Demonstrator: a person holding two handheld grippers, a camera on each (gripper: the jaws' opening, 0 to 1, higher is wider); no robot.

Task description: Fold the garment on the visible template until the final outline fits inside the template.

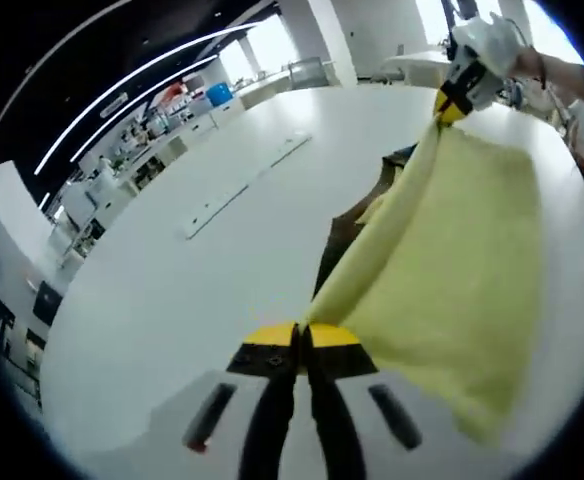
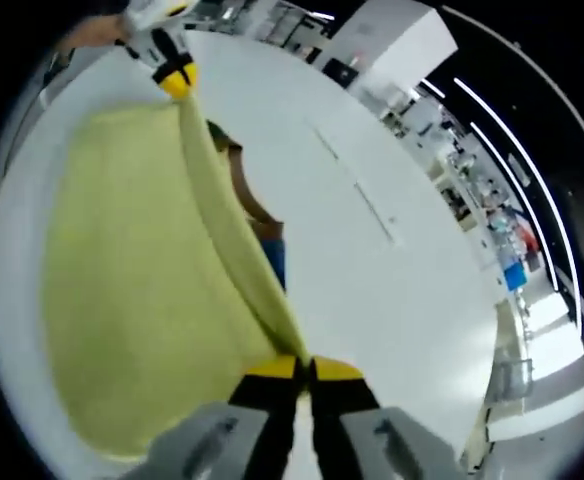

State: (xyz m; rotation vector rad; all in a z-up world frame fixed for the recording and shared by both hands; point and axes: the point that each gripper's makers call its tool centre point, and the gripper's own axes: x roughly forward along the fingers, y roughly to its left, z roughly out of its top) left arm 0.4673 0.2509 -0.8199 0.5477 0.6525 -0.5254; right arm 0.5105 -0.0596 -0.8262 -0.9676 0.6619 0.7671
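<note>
Left tool (image 1: 301, 335) sits at the bottom middle of the left gripper view, and its two yellow tips are pinched tight on one end of the yellow garment (image 1: 462, 300). At the upper right of that view, the right tool grips the other end. In the right gripper view, the right tool (image 2: 303, 368) is clenched on the cloth at the bottom middle, and the left tool shows at the upper left.

Between the two tools the top edge of the garment is pulled into a straight line. Below that line the cloth hangs down and spreads toward the white counter (image 1: 172, 290). Something brown and blue (image 2: 262, 235) peeks out just behind the edge, near the middle of the frame. It may be the template, but I cannot tell.

I think the step now is to carry the held edge over and lay it down as a fold. To do it well, keep both tools shut and level, so the edge stays straight. Move them together and slowly. Lower the cloth flat, with no wrinkles, and keep it all on the counter.
</note>
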